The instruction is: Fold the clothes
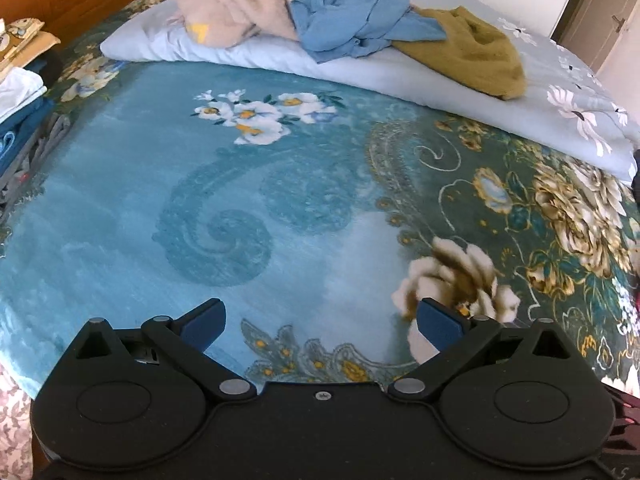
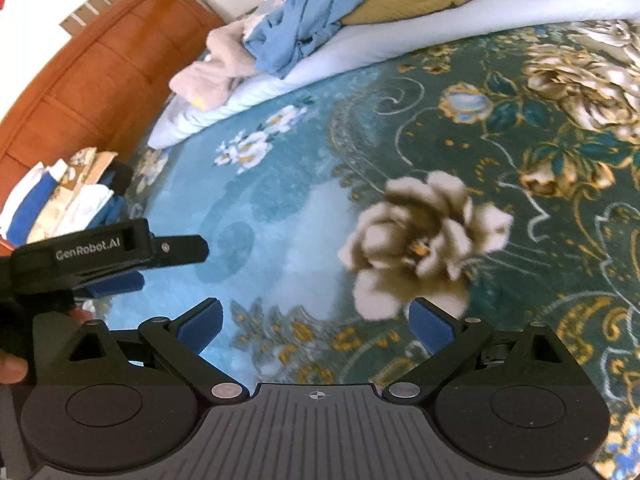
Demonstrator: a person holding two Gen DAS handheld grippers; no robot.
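Three crumpled garments at twelve o'clock on the bed (image 1: pixel 280 208), pink (image 1: pixel 236 12), blue shirt (image 1: pixel 352 24), mustard top (image 1: pixel 472 52), left gripper (image 1: pixel 320 322) and right gripper (image 2: pixel 314 322) fingers spread, empty.

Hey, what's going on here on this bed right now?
A person holding a gripper in each hand is about to fold clothes on a bed. Both the left gripper and the right gripper are open and empty, hovering over the teal floral blanket. Three crumpled garments wait unfolded on the pale blue quilt at the far side: a pink top, a blue shirt and a mustard sweater. A stack of folded clothes sits off to the left.
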